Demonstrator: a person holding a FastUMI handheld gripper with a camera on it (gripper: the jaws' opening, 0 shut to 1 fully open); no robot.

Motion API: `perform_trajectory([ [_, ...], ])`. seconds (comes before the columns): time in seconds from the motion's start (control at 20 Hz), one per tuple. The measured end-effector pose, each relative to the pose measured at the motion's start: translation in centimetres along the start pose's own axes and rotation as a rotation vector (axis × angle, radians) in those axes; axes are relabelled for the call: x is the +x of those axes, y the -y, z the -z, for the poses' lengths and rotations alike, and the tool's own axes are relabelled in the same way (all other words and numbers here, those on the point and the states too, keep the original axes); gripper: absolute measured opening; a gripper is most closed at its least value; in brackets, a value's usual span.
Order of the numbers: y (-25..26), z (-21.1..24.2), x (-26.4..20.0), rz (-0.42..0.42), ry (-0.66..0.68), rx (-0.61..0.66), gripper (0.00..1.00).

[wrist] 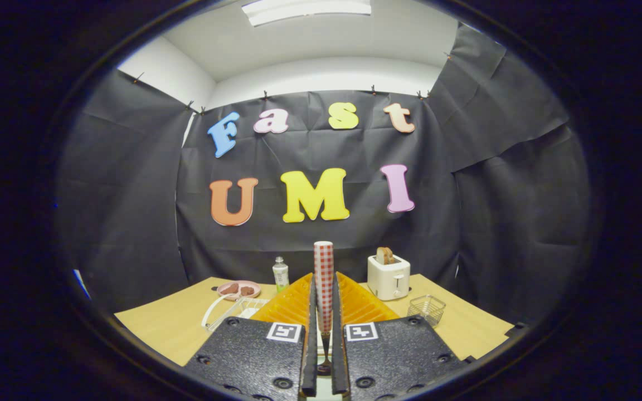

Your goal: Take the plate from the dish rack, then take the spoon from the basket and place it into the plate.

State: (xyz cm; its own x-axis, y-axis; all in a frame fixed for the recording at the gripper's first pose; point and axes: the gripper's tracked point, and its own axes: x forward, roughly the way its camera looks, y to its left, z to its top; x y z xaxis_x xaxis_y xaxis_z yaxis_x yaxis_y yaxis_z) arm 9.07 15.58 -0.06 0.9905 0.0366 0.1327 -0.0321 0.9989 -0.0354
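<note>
The gripper (324, 312) is clamping one spoon (324, 284) upright, with one toaster (388, 277), one basket (426, 309) and one bottle (280, 274) sitting beyond.

Your one camera rides on the tongs (324, 312), raised above the worktop (176, 320) and facing level along the fingers toward the booth's back wall. The fingers sit very near at 6 o'clock; the toaster (389, 277) stands farther off at 1 o'clock, the wire basket (427, 309) nearer at 2 o'clock.
</note>
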Motion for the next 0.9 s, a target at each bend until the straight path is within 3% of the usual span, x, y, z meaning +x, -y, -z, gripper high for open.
perform_trajectory([
  [0.15, -1.9, 3.5, 0.2, 0.007, 0.008, -0.027, 0.16],
  [0.4, -3.8, 9.3, 1.1, -0.002, -0.09, 0.004, 0.16],
  [0.55, -5.0, 10.8, 1.5, -0.048, -0.092, 0.014, 0.15],
  [0.9, -3.7, 13.6, 1.9, -0.063, -0.106, 0.046, 0.17],
])
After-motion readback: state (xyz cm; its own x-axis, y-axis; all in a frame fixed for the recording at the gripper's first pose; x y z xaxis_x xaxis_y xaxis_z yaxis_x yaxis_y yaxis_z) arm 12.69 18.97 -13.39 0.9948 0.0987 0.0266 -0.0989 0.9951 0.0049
